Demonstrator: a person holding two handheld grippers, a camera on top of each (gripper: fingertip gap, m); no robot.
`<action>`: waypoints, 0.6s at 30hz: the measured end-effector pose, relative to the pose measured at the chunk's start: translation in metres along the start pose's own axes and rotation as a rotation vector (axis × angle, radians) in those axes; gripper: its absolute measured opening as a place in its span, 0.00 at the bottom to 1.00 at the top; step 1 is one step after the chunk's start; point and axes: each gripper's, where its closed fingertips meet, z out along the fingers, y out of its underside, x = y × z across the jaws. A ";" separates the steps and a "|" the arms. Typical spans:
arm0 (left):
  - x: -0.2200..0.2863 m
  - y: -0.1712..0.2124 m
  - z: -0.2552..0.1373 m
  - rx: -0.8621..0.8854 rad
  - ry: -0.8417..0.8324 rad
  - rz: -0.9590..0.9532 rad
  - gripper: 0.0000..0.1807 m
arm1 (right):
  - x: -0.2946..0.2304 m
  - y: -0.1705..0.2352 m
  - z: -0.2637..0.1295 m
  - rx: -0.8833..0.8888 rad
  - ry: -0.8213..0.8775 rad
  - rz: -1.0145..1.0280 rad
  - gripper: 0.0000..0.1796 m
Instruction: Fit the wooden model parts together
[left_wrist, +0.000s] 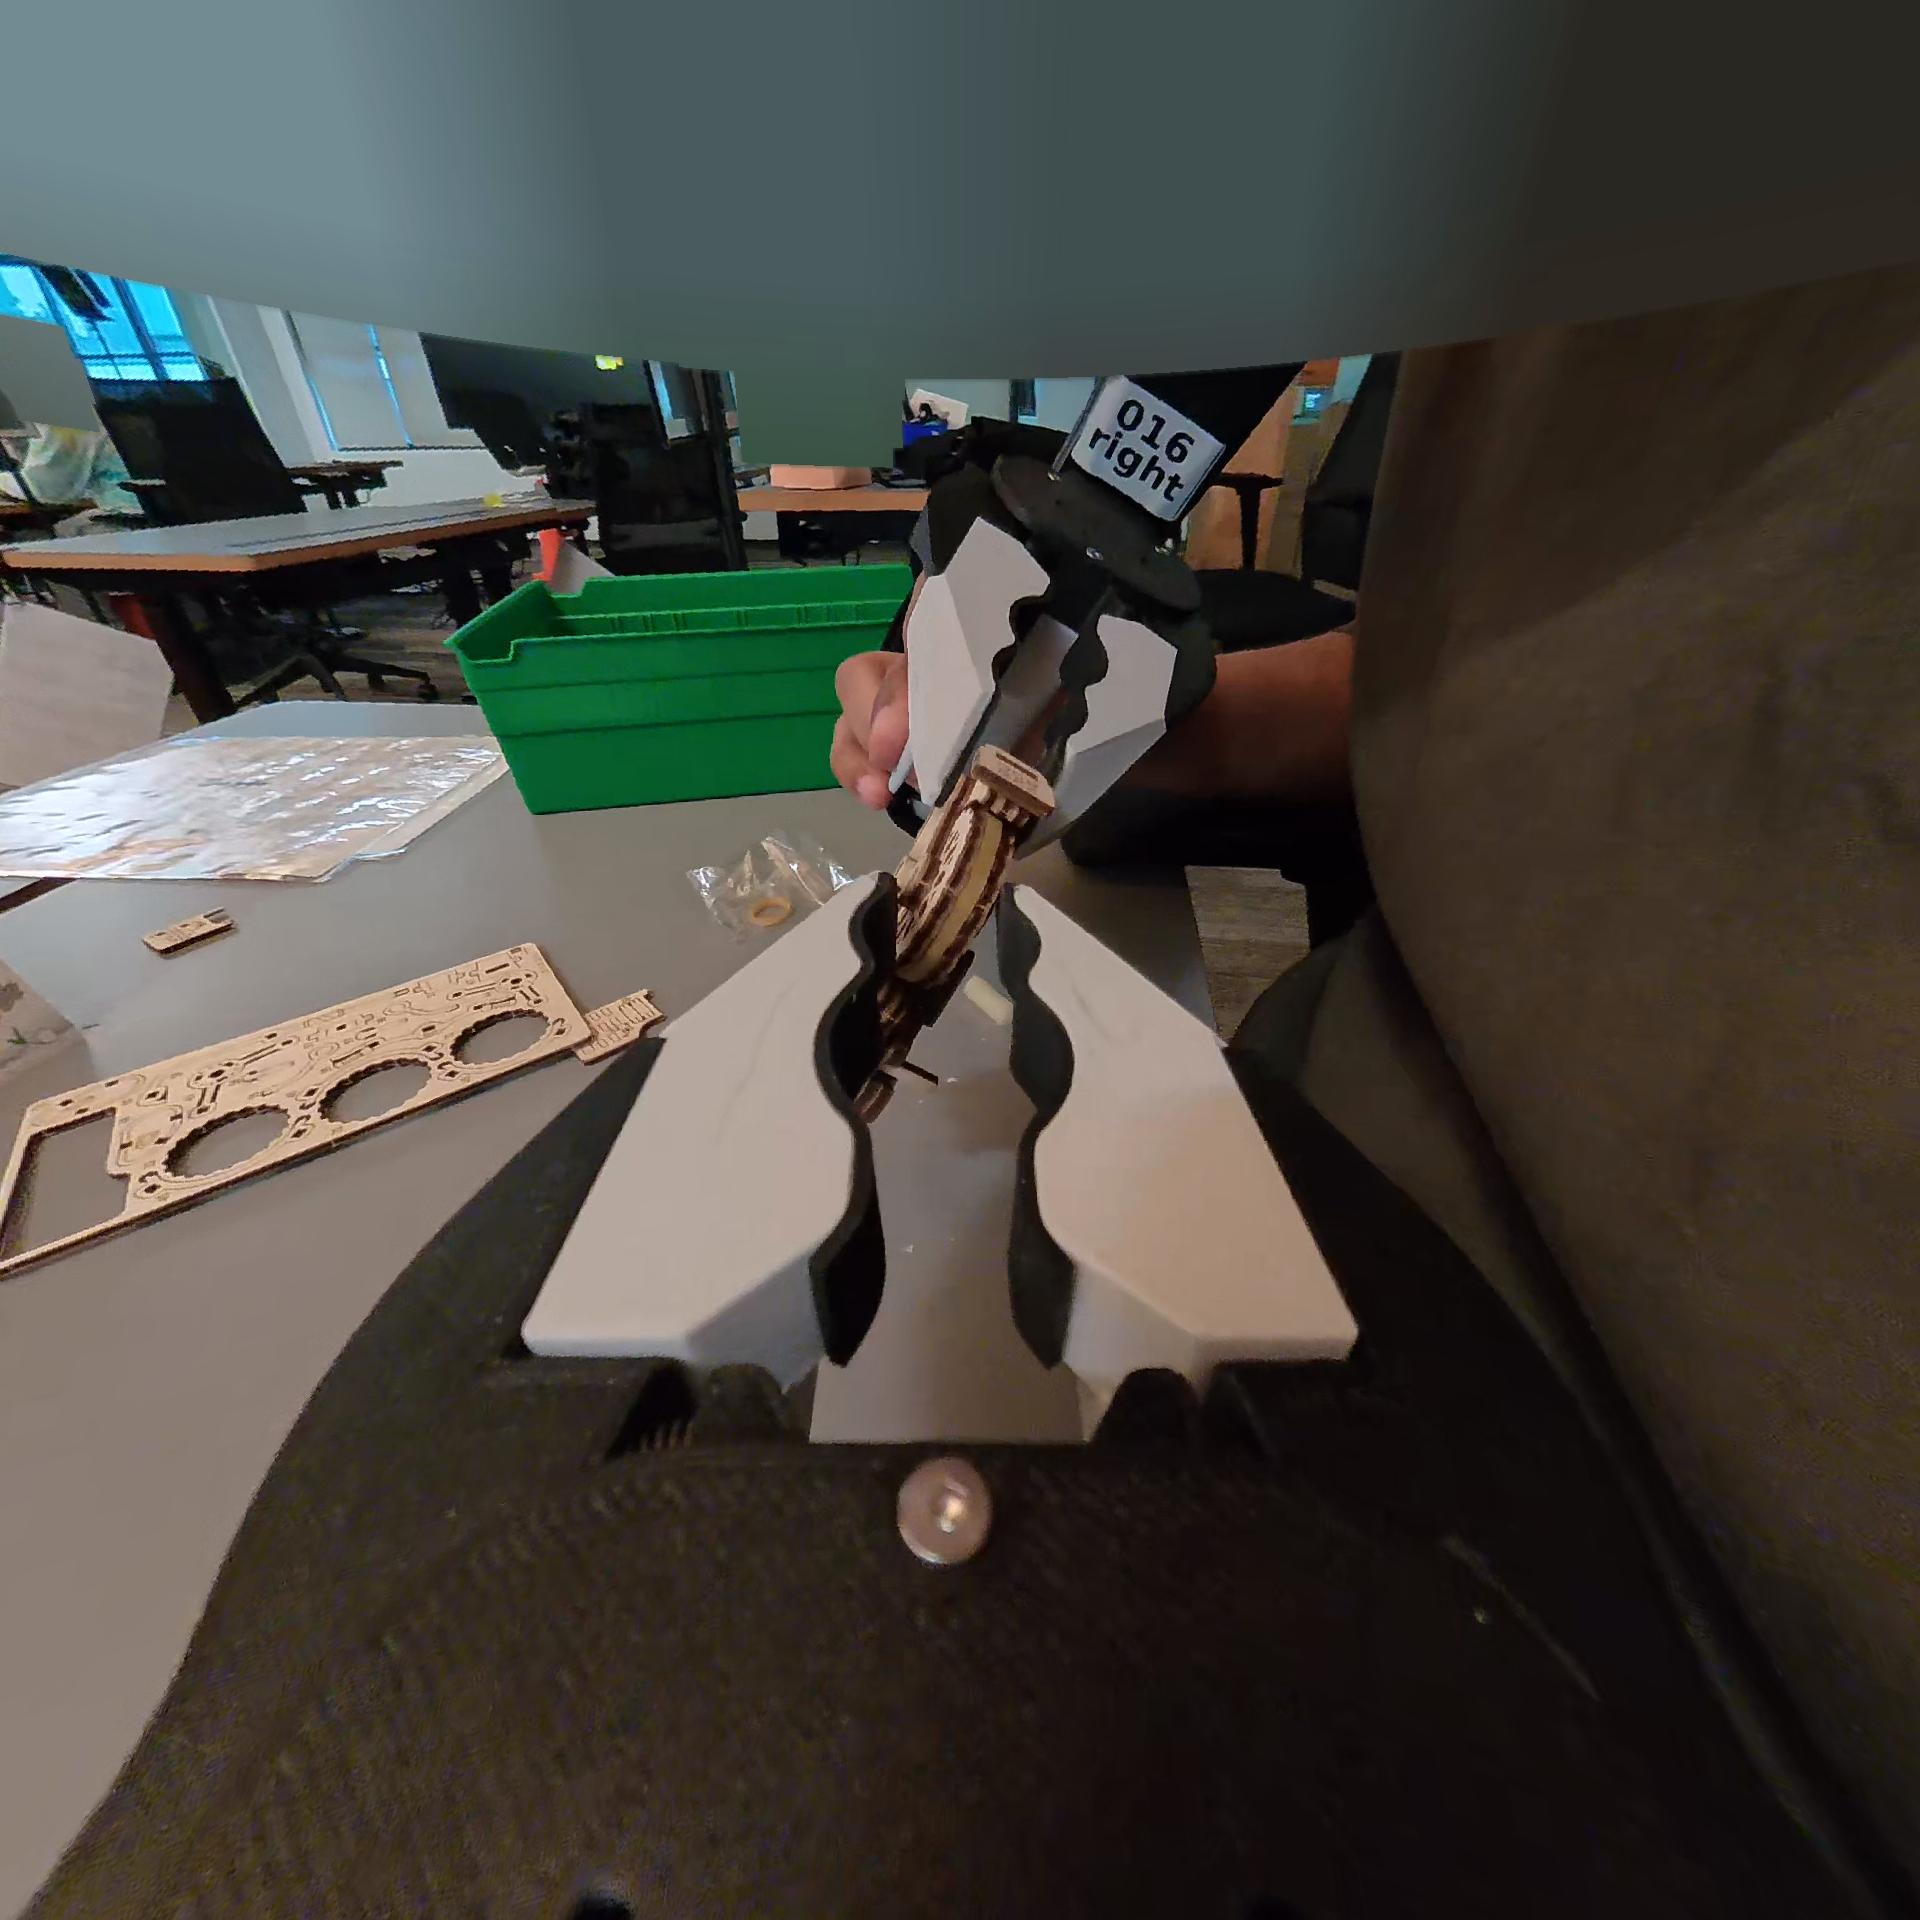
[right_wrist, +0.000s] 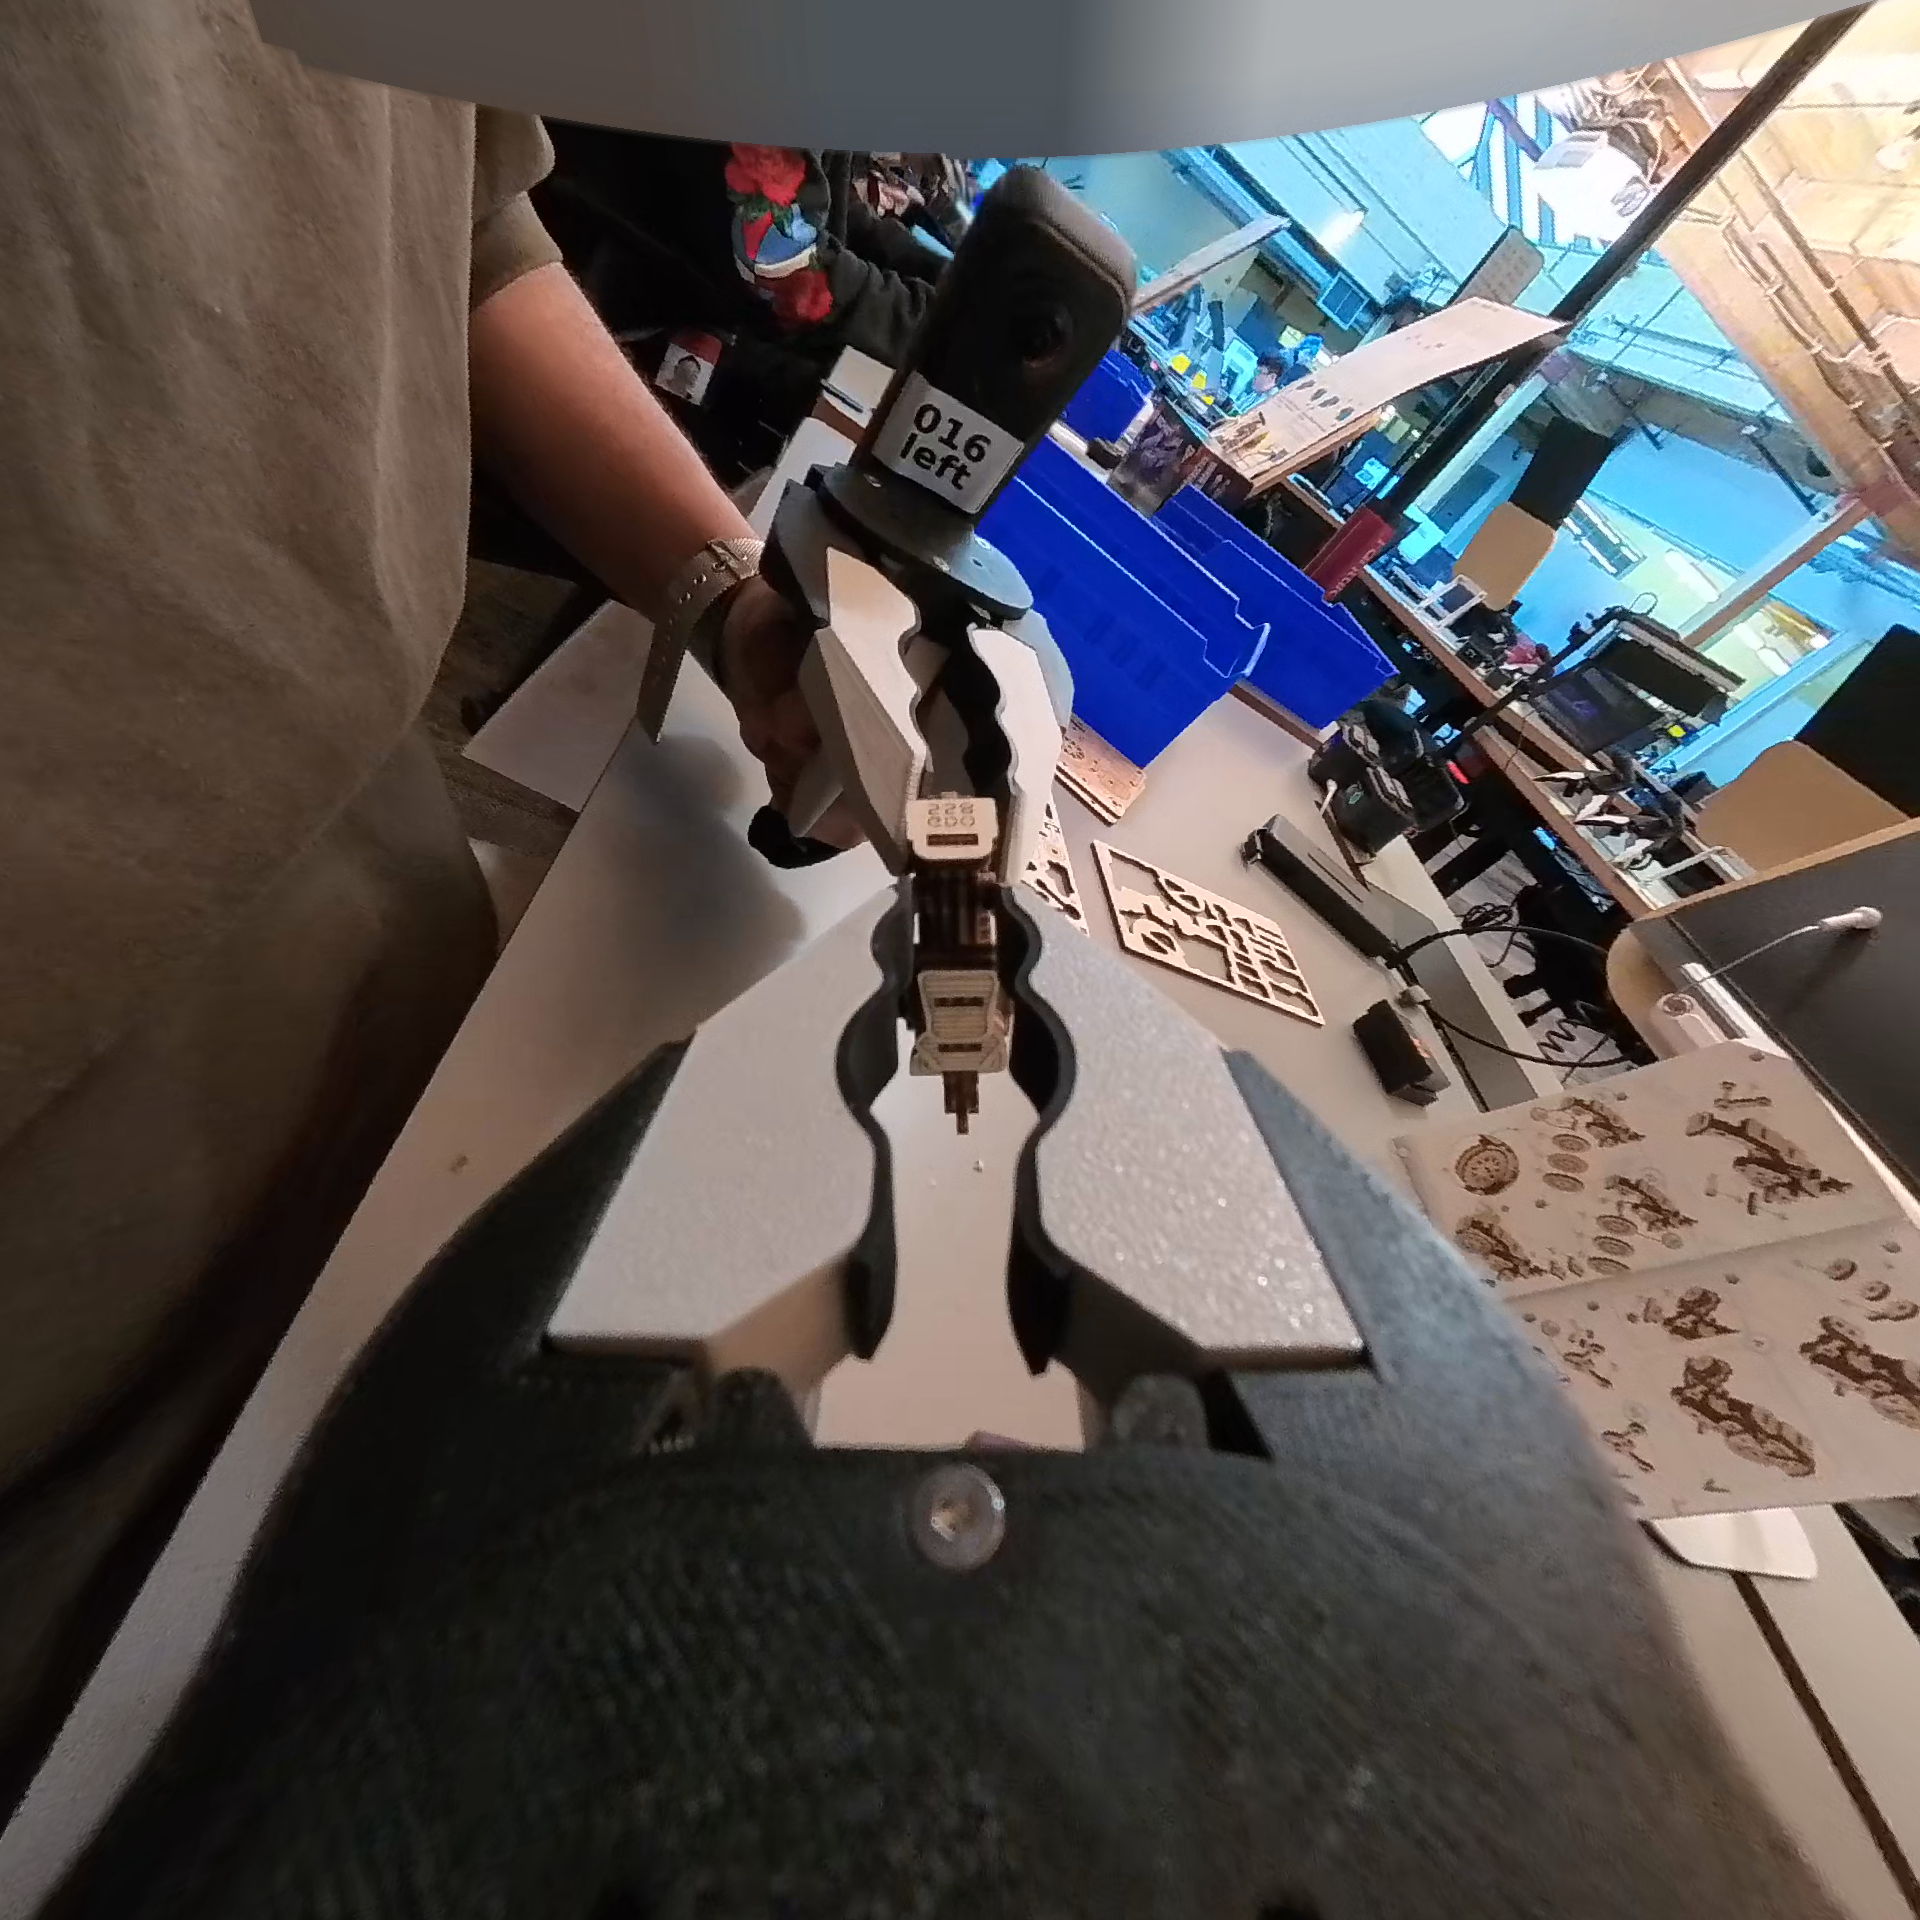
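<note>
left wrist view: my left gripper (left_wrist: 940, 940) and right gripper (left_wrist: 977, 805) both clench the wooden model (left_wrist: 951, 894), a layered toothed wheel, tilted above the grey table (left_wrist: 312, 1351). only here: green bin (left_wrist: 675, 675), punched sheet (left_wrist: 291, 1091) well apart to the left.

right wrist view: the wooden model shows edge-on, between both tips, near the table's edge by my body; only here: instruction sheet (right_wrist: 1662, 1247), blue bin (right_wrist: 1122, 623).
</note>
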 end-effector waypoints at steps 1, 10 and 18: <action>0.000 0.000 0.000 -0.001 -0.002 0.000 0.09 | 0.000 0.000 0.000 0.001 -0.001 0.007 0.08; -0.001 0.011 0.005 -0.061 -0.028 0.038 0.09 | -0.003 0.006 0.004 -0.020 -0.077 0.199 0.07; -0.004 0.014 0.007 -0.086 -0.050 0.036 0.08 | 0.001 0.008 0.006 0.000 -0.106 0.363 0.07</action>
